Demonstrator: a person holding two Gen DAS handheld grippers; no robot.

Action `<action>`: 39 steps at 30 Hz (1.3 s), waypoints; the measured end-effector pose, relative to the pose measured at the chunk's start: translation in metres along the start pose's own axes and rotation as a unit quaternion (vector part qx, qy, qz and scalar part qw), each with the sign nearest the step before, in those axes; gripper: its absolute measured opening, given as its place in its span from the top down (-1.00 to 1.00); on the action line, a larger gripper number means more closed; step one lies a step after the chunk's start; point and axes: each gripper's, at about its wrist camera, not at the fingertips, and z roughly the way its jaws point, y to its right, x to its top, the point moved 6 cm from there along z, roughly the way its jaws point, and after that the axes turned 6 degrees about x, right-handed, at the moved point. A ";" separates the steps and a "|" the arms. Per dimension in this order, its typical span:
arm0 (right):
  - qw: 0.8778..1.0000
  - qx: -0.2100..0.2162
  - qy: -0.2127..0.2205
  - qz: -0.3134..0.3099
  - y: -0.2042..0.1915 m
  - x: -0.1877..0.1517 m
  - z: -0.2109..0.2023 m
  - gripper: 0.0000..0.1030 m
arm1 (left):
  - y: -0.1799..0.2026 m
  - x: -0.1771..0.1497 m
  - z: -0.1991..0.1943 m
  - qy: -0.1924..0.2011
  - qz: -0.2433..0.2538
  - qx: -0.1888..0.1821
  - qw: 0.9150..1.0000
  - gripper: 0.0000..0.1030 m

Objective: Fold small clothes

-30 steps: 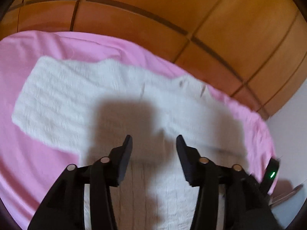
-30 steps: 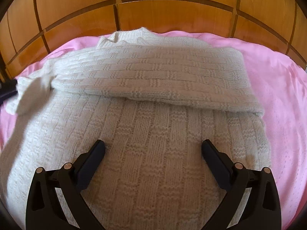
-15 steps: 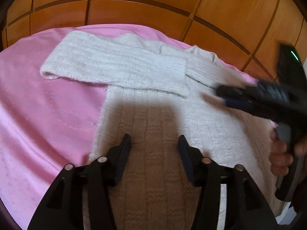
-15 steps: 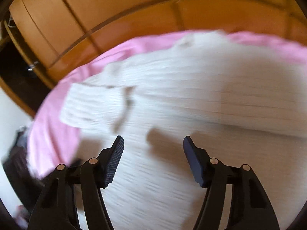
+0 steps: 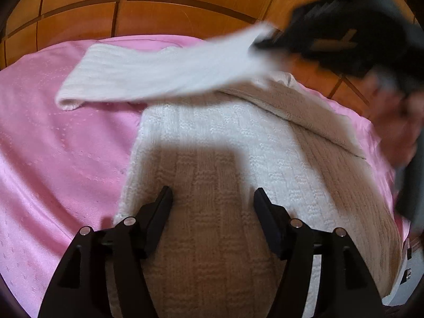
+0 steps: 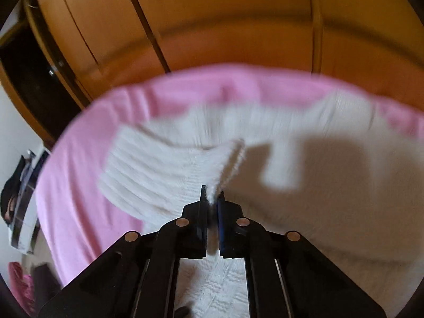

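Note:
A white knitted sweater lies flat on a pink sheet. My left gripper is open and empty, hovering over the sweater's lower body. My right gripper is shut on the cuff of the sweater's left sleeve and holds it lifted above the body. In the left wrist view the right gripper shows blurred at the top right, with the sleeve stretched from it across the chest. The other sleeve lies folded across the right side.
A wooden panelled headboard stands behind the bed. The bed's left edge drops to a floor with dark and pink items in the right wrist view. The person's hand shows at the right.
My right gripper has closed on the left sleeve's cuff and lifted it, pulling the sleeve up off the sweater. My left gripper has stayed open over the lower body.

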 end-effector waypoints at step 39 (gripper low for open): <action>0.967 -0.193 0.069 0.154 0.233 -0.076 -0.134 -0.04 | -0.027 0.102 -0.020 0.012 -0.068 0.009 0.998 -0.33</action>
